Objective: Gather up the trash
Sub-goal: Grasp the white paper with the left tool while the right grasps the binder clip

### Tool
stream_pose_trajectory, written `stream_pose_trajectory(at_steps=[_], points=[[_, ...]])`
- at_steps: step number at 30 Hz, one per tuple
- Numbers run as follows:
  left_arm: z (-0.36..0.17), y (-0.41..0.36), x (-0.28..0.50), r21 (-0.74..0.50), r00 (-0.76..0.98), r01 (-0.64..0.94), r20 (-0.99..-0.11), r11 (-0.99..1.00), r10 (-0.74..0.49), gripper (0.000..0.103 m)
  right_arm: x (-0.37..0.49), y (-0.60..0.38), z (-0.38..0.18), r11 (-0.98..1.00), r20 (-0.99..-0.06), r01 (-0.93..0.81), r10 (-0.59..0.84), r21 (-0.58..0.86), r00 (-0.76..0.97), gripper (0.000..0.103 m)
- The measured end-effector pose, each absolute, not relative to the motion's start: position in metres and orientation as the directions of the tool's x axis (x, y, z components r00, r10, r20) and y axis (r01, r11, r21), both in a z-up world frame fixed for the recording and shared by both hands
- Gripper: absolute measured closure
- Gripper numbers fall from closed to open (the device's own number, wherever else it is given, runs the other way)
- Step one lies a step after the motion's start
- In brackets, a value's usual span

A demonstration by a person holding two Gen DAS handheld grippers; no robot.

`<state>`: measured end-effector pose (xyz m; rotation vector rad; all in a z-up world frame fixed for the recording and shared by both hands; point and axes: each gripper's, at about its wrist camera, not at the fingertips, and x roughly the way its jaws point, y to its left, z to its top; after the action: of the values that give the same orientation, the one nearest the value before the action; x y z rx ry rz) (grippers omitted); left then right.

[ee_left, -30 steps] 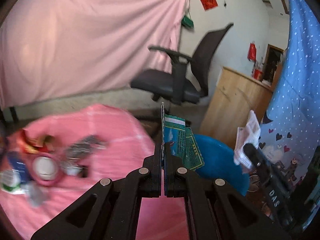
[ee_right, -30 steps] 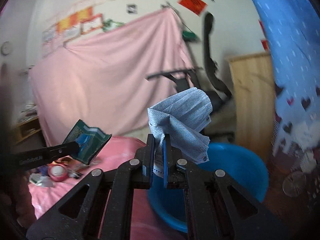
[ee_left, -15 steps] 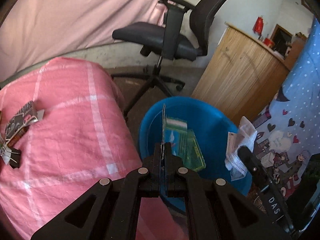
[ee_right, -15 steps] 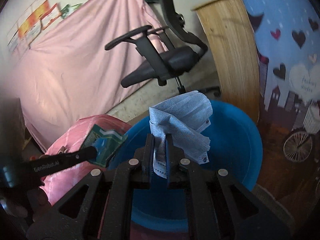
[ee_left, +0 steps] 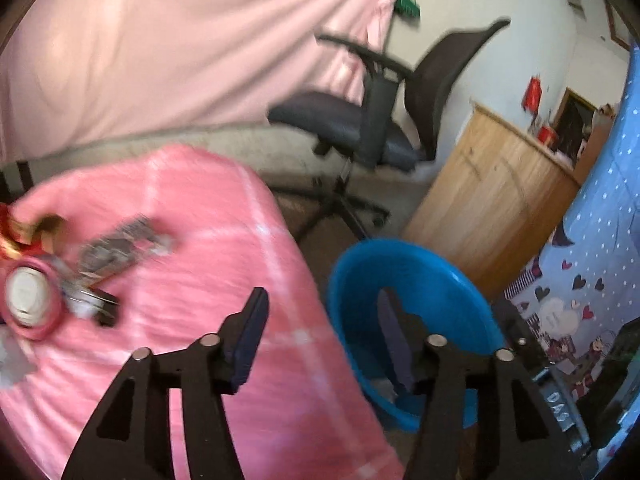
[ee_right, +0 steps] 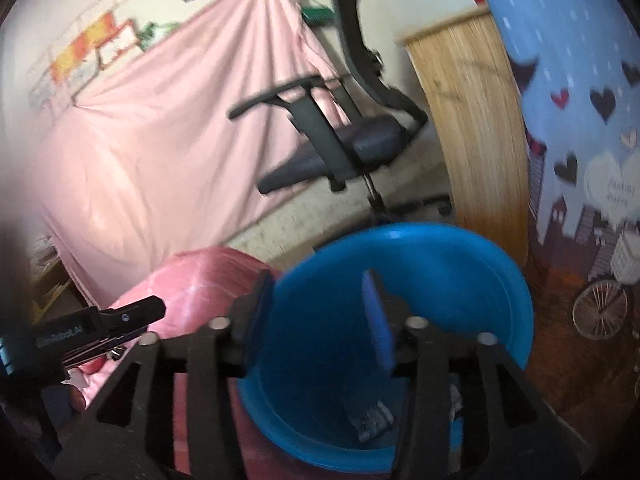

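My left gripper (ee_left: 322,300) is open and empty, above the edge of the pink-covered table (ee_left: 208,280) beside the blue basin (ee_left: 412,280). My right gripper (ee_right: 318,280) is open and empty over the blue basin (ee_right: 460,272). Dropped trash (ee_right: 372,420) lies at the basin's bottom, partly hidden by my fingers. More trash lies on the table at the left: a silver wrapper (ee_left: 116,252), a red wrapper (ee_left: 16,236) and a pink tape roll (ee_left: 30,304). The left gripper also shows in the right wrist view (ee_right: 132,316).
A black office chair (ee_left: 360,136) stands behind the basin. A wooden cabinet (ee_left: 492,204) is to its right. A blue patterned curtain (ee_left: 592,260) hangs at the far right. A pink sheet (ee_left: 180,48) covers the back wall.
Both grippers opened. The green packet left my left gripper and the blue face mask left my right gripper, over the basin. Both views tilted back up and are motion-blurred.
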<state>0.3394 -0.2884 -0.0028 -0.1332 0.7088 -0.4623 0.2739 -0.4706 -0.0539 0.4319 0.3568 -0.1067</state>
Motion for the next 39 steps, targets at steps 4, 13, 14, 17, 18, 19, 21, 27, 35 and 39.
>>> stream_pose_trajectory(at_steps=[4, 13, 14, 17, 18, 19, 21, 27, 35, 39], points=[[0.010, -0.260, 0.314, -0.203, 0.774, 0.321, -0.507, 0.925, -0.380, 0.025, 0.265, -0.456, -0.041, 0.918, -0.290, 0.126, -0.013, 0.375, 0.957, 0.009], [0.023, -0.193, 0.272, -0.199, 0.908, 0.184, -0.341, 0.963, -0.244, 0.002, 0.248, -0.423, -0.009, 0.939, -0.160, 0.078, -0.025, 0.334, 0.987, 0.000], [0.023, -0.186, 0.270, -0.202, 0.912, 0.172, -0.338, 0.964, -0.233, 0.002, 0.246, -0.418, -0.005, 0.943, -0.141, 0.067, -0.022, 0.325, 0.990, 0.000], [0.027, -0.168, 0.263, -0.198, 0.927, 0.138, -0.319, 0.970, -0.197, 0.002, 0.242, -0.400, 0.005, 0.957, -0.096, 0.036, -0.008, 0.286, 0.995, 0.000], [0.028, -0.161, 0.260, -0.193, 0.933, 0.129, -0.310, 0.973, -0.185, 0.002, 0.242, -0.392, 0.007, 0.963, -0.084, 0.024, -0.002, 0.269, 0.997, 0.000], [0.029, -0.154, 0.256, -0.188, 0.937, 0.121, -0.303, 0.975, -0.175, 0.002, 0.242, -0.386, 0.009, 0.967, -0.077, 0.016, 0.004, 0.253, 0.997, 0.000], [0.031, -0.141, 0.249, -0.174, 0.947, 0.099, -0.287, 0.980, -0.146, 0.002, 0.242, -0.369, 0.014, 0.977, -0.062, -0.015, 0.029, 0.213, 0.998, 0.000], [0.027, -0.108, 0.234, -0.133, 0.964, 0.041, -0.257, 0.990, -0.075, 0.002, 0.251, -0.327, 0.016, 0.986, -0.068, -0.085, 0.095, 0.146, 0.993, 0.000], [0.008, -0.072, 0.229, -0.063, 0.965, -0.009, -0.262, 0.998, -0.008, 0.002, 0.275, -0.279, 0.002, 0.987, -0.170, -0.150, 0.158, 0.055, 0.973, 0.000], [-0.009, -0.061, 0.241, -0.006, 0.943, 0.001, -0.332, 1.000, -0.003, 0.002, 0.296, -0.263, -0.011, 0.983, -0.269, -0.179, 0.182, 0.037, 0.946, 0.000]])
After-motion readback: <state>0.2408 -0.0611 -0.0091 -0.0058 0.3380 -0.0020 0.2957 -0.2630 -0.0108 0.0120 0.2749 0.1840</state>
